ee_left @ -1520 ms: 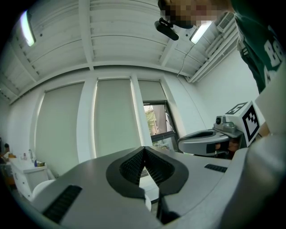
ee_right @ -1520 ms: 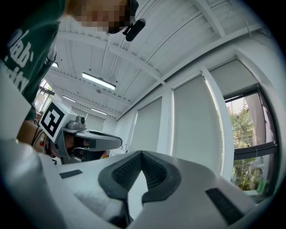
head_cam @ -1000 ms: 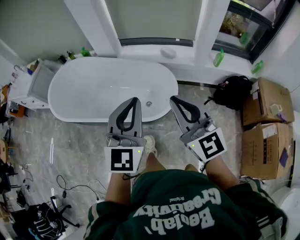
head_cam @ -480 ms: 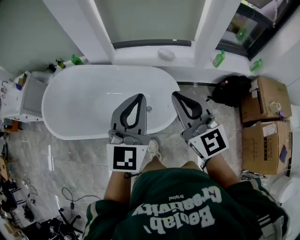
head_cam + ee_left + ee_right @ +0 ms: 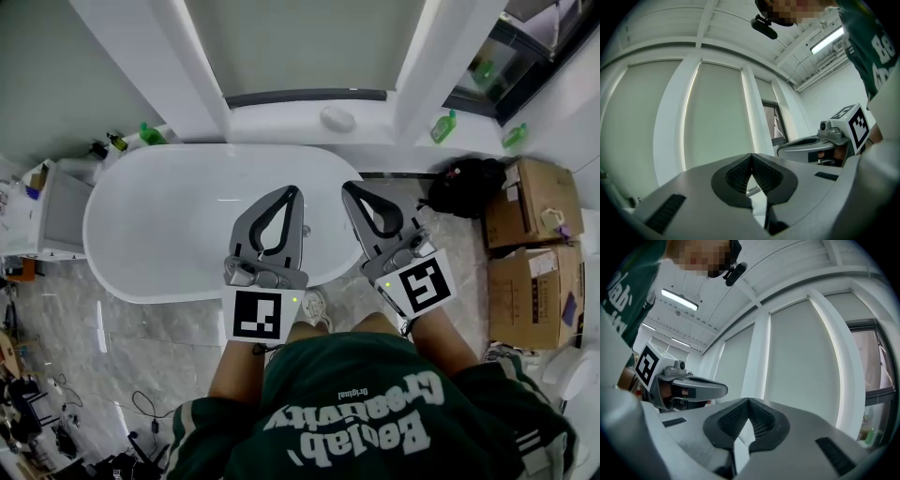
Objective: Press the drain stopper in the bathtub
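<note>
A white oval bathtub (image 5: 159, 230) lies in front of me in the head view. A small round drain stopper (image 5: 307, 228) shows on the tub floor near its right end, just right of my left gripper. My left gripper (image 5: 292, 190) is held level over the right part of the tub, jaws shut on nothing. My right gripper (image 5: 349, 187) is beside it, over the tub's right rim, also shut and empty. In the left gripper view the shut jaws (image 5: 751, 155) face a pale window blind. The right gripper view shows its tips (image 5: 749, 400) meeting.
A window ledge behind the tub holds a soap bar (image 5: 337, 118) and green bottles (image 5: 445, 127). A black backpack (image 5: 469, 178) and cardboard boxes (image 5: 534, 206) stand at the right. A white cabinet (image 5: 56, 216) is at the tub's left end. My shoe (image 5: 314, 305) is by the tub.
I have stepped closer to the tub. Both grippers moved forward together, from above the floor in front of the tub to above its right end. Both stayed shut.
</note>
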A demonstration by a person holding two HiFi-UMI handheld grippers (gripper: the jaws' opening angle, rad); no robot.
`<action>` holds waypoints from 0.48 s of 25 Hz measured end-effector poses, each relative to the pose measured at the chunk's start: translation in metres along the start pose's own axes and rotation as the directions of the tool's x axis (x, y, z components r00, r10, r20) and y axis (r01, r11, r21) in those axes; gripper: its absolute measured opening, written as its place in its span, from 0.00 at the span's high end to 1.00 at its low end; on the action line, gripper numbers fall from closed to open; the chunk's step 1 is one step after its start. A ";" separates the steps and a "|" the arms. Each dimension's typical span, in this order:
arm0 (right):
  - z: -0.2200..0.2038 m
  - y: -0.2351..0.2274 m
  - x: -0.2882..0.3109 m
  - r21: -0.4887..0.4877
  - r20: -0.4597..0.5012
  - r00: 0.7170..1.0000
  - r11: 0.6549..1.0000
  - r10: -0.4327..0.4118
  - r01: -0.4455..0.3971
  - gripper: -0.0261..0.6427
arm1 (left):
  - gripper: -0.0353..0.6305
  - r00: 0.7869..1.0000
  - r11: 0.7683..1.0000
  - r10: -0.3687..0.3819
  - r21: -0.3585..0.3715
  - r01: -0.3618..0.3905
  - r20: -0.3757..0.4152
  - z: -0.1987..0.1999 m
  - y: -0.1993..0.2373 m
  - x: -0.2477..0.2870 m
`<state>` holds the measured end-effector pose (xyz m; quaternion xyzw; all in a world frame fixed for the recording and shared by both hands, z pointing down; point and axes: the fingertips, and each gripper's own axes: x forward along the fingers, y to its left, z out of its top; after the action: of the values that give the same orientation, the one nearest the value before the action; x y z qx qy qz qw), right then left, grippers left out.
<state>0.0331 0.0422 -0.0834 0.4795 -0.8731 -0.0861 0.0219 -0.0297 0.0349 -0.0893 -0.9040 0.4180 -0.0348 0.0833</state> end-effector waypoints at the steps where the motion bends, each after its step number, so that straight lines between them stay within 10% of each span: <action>1: -0.002 -0.001 0.005 0.005 -0.004 1.000 1.000 -0.006 0.006 0.94 | 0.94 1.000 1.000 -0.006 0.002 0.006 0.003 -0.001 0.003 0.002; 12: -0.028 -0.006 0.037 0.004 -0.086 0.996 0.999 -0.036 0.036 0.94 | 0.94 0.999 0.999 -0.038 0.018 0.038 0.006 -0.022 0.033 0.020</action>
<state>0.0220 0.0045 -0.0585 0.4985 -0.8628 -0.0631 0.0566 -0.0443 -0.0036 -0.0733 -0.9111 0.4001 -0.0371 0.0921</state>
